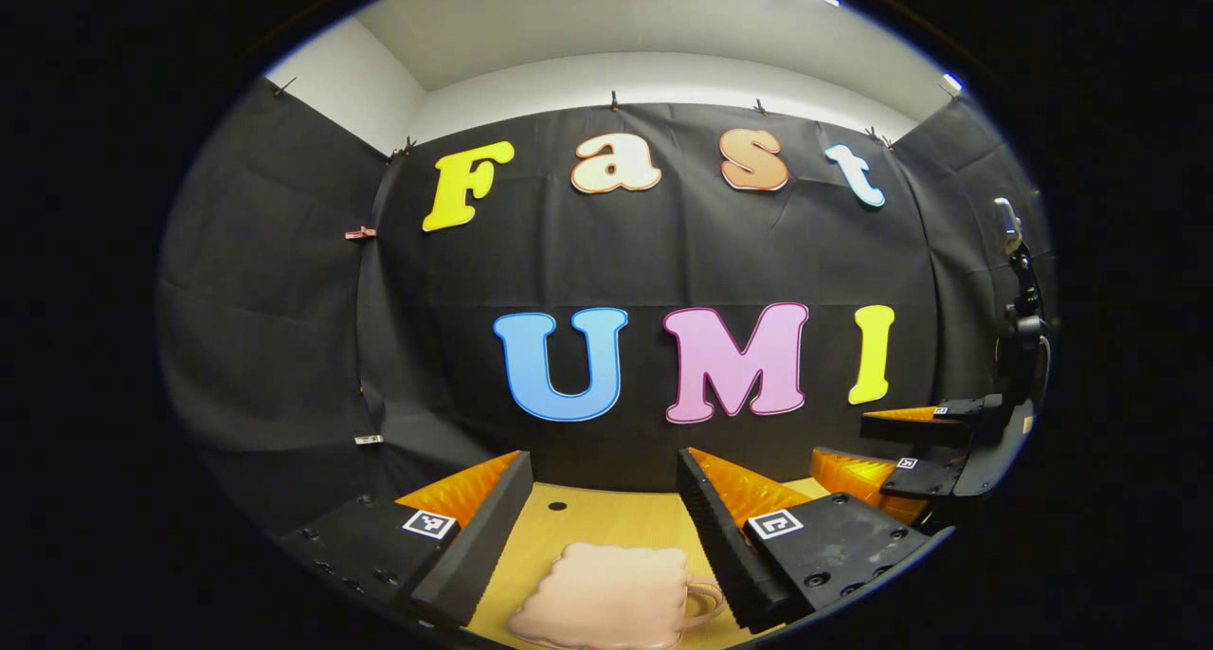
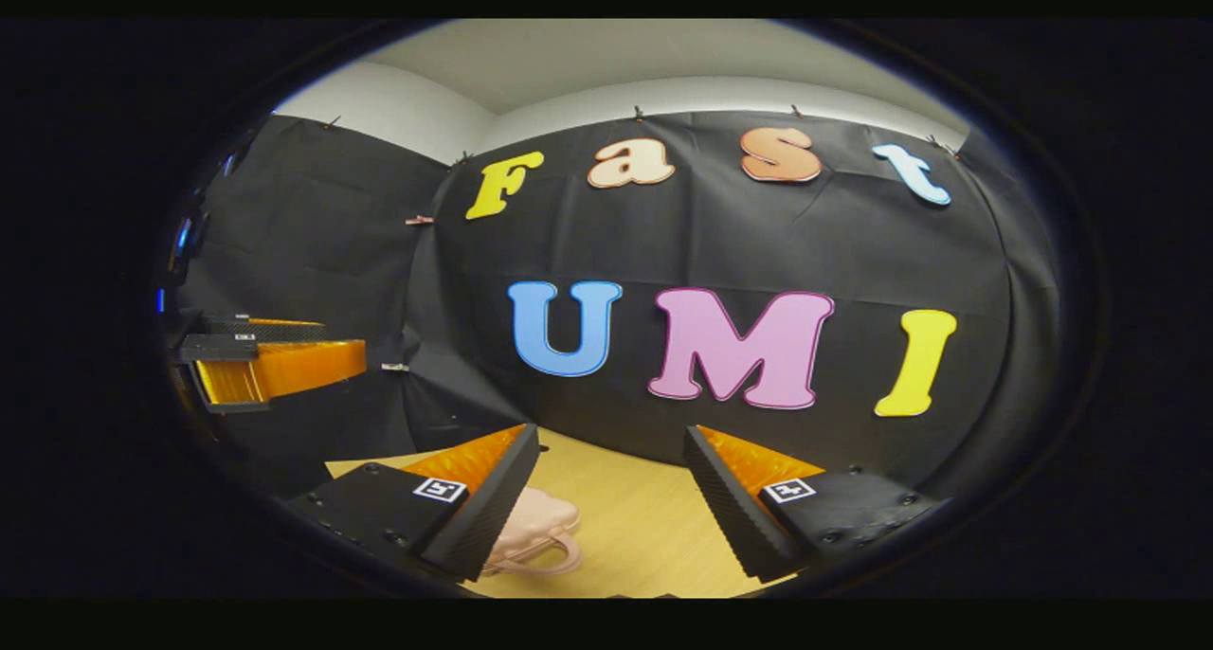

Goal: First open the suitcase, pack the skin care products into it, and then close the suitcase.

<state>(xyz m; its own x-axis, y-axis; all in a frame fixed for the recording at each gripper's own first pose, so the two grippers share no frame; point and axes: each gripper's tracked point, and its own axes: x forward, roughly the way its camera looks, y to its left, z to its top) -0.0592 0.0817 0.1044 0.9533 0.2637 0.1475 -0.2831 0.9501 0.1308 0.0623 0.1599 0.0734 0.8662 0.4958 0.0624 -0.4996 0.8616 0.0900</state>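
on the wooden tabletop (image 1: 578, 522), toward its near edge, lies a small pink suitcase (image 1: 606, 598), lid closed. left gripper (image 1: 606, 498) and right gripper (image 2: 611, 484) hover above, jaws spread, holding nothing. a careless grab could shove the light case away. left gripper view shows its whole lid; right gripper view just a handle corner.

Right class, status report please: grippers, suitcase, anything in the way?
Left gripper open, above the pink suitcase. Right gripper open, suitcase to its left. Suitcase closed on the wooden table. Nothing in the way.
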